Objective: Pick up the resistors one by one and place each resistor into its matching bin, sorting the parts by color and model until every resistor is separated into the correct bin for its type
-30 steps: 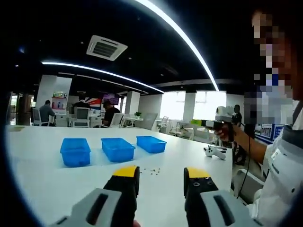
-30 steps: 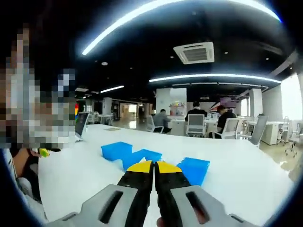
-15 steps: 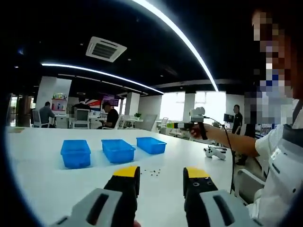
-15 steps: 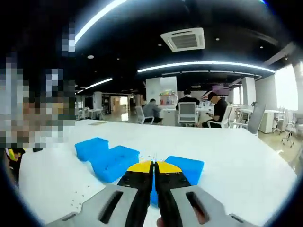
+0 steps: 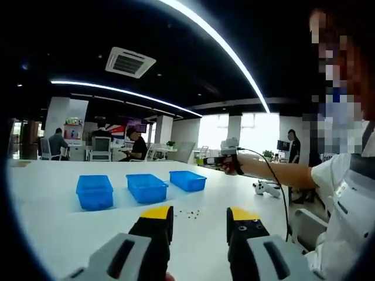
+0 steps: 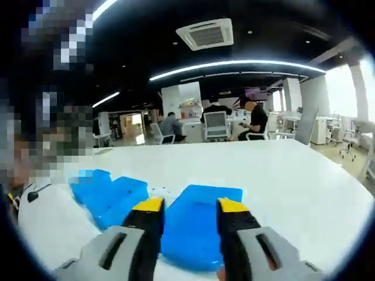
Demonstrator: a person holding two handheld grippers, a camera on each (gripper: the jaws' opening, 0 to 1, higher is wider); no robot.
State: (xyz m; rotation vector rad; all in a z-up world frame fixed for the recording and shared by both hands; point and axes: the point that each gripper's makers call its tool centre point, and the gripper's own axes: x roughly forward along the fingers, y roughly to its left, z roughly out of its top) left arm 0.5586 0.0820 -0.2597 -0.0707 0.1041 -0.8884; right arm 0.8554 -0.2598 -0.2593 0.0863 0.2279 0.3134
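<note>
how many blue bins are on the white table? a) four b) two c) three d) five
c, the left gripper view shows three blue bins in a row: the left bin, the middle bin and the right bin on the white table.

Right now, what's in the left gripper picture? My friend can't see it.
Three blue bins sit in a row on a white table, with tiny resistors scattered in front. The left gripper is open, and the right gripper reaches in above the table.

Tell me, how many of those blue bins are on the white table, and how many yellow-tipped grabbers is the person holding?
Blue bins: 3
Grabbers: 2, left gripper and right gripper
Total: 5
</note>
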